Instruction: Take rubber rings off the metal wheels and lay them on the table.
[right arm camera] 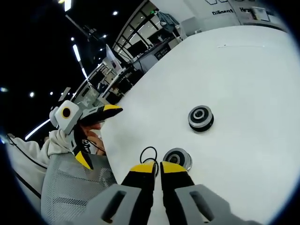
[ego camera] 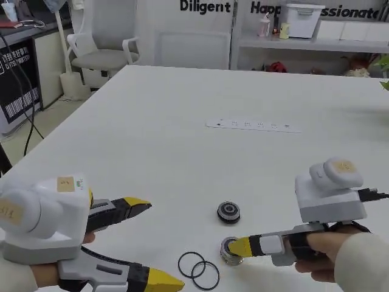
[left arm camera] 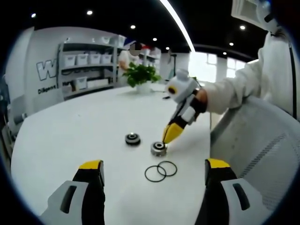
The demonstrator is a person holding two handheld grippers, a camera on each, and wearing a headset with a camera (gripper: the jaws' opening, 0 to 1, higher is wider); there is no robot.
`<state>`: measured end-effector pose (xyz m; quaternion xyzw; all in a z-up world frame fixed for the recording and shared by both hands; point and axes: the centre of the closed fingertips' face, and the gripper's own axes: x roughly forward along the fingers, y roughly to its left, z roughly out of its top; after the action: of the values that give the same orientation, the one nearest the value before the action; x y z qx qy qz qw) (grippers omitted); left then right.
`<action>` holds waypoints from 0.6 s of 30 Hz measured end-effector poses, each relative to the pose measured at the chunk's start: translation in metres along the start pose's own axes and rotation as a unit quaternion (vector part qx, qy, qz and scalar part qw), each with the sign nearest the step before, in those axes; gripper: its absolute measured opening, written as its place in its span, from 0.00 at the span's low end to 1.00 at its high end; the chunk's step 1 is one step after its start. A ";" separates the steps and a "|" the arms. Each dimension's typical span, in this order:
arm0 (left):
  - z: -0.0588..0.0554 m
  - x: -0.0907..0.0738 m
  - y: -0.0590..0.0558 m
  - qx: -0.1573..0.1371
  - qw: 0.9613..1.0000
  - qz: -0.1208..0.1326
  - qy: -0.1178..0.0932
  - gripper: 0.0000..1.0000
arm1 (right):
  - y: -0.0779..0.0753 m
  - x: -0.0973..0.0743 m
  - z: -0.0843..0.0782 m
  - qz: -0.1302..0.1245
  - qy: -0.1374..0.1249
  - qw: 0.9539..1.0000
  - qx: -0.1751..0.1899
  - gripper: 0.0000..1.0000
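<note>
Presently, as seen from the head view:

- Two rubber rings (ego camera: 199, 269) lie flat and overlapping on the white table (ego camera: 182, 121), near its front edge.
- A metal wheel (ego camera: 231, 250) with a bare silver rim sits just at 2 o'clock of the rings.
- A second wheel (ego camera: 228, 212), a dark band round its rim, stands at 12 o'clock of the first, apart from it.
- Right gripper (ego camera: 234, 246): yellow tips drawn together to a narrow slit, resting at the bare wheel; nothing seen between them.
- Left gripper (ego camera: 155, 243): jaws spread wide and empty, at 9 o'clock of the rings, above the table.
- A white power strip (ego camera: 252, 126) lies further along the table at 12 o'clock.
- Room: an office chair (ego camera: 100, 55) at 10 o'clock beyond the table's corner; a wall shelf (ego camera: 316, 44) at 1 o'clock.
- Containers: a lidded white box (ego camera: 302, 21) on that shelf, contents not visible.
</note>
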<state>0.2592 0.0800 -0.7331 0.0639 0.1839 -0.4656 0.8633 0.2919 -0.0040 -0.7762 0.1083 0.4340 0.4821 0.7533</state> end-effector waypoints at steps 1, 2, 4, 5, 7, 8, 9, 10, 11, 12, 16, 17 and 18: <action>0.000 0.000 0.000 0.000 1.000 0.000 0.000 0.90 | 0.000 -0.001 0.001 0.000 -0.002 1.000 -0.001 0.01; 0.000 0.000 0.000 0.000 1.000 0.000 0.000 0.90 | 0.000 -0.002 0.003 0.000 -0.006 1.000 -0.001 0.02; 0.000 0.000 0.000 -0.001 1.000 0.000 0.000 0.90 | 0.000 -0.005 0.008 0.001 -0.014 1.000 -0.002 0.02; 0.000 0.000 0.000 -0.001 1.000 0.000 0.001 0.90 | 0.000 -0.007 0.012 0.001 -0.023 1.000 -0.004 0.03; 0.000 0.000 0.000 -0.002 1.000 0.000 0.000 0.90 | 0.001 -0.011 0.019 0.005 -0.036 0.999 -0.003 0.04; 0.000 0.000 0.000 -0.003 1.000 0.000 -0.001 0.90 | 0.001 -0.013 0.022 0.005 -0.041 0.999 -0.004 0.04; 0.000 0.000 0.000 -0.004 1.000 0.000 -0.002 0.90 | 0.001 -0.015 0.025 -0.001 -0.045 0.999 -0.015 0.05; 0.001 0.000 0.000 -0.005 1.000 0.000 -0.003 0.90 | -0.001 -0.016 0.027 -0.008 -0.048 0.998 -0.028 0.05; 0.001 0.000 0.000 -0.006 1.000 0.000 -0.003 0.90 | -0.001 -0.017 0.030 -0.013 -0.051 0.998 -0.036 0.06; 0.001 0.000 0.000 -0.006 1.000 0.000 -0.003 0.90 | 0.000 -0.019 0.032 -0.012 -0.055 0.998 -0.035 0.06; 0.001 0.000 -0.001 -0.007 1.000 -0.003 -0.005 0.90 | 0.003 -0.027 0.048 -0.014 -0.081 0.996 -0.045 0.08; 0.001 0.001 -0.002 -0.007 1.000 -0.003 -0.005 0.90 | 0.003 -0.029 0.050 -0.015 -0.085 0.995 -0.046 0.09; 0.001 0.001 -0.002 -0.007 1.000 -0.004 -0.005 0.90 | 0.004 -0.032 0.053 -0.017 -0.090 0.995 -0.049 0.10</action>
<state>0.2586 0.0782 -0.7320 0.0546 0.1834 -0.4678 0.8629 0.3242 -0.0142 -0.7245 0.1071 0.3417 0.4784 0.8018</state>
